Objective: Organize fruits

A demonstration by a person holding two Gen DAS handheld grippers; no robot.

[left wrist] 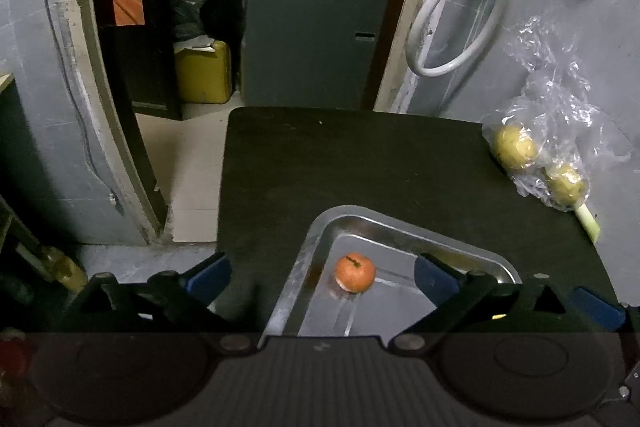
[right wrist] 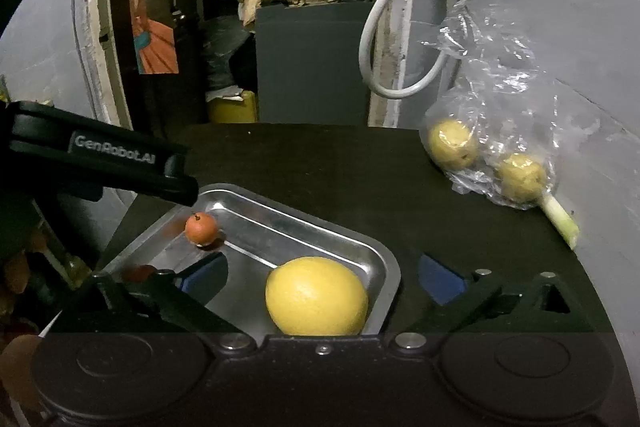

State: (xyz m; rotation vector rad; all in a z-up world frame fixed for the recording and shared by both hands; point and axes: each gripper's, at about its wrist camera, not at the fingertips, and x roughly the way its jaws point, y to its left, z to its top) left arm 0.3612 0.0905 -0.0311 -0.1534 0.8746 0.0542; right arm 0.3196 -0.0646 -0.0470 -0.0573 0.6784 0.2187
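Observation:
A steel tray (left wrist: 308, 267) (right wrist: 384, 259) rests on a dark table. A small orange fruit (left wrist: 355, 273) (right wrist: 201, 228) lies in the tray's far corner. My left gripper (left wrist: 322, 277) is open, its blue pads wide on either side of that fruit, just behind it. A large yellow lemon (right wrist: 316, 295) sits in the tray's near right corner. Over it my right gripper (right wrist: 322, 277) is open, the lemon lying between its blue pads without contact. The left gripper's black body (right wrist: 100, 159) reaches over the tray in the right wrist view.
A clear plastic bag (left wrist: 548, 147) (right wrist: 496, 131) with two yellow-green fruits (left wrist: 514, 147) (right wrist: 452, 145) and a green stalk (right wrist: 562, 219) lies at the table's far right against a grey wall. A white cable loop (right wrist: 400, 67) hangs there. A doorway with clutter lies beyond the table.

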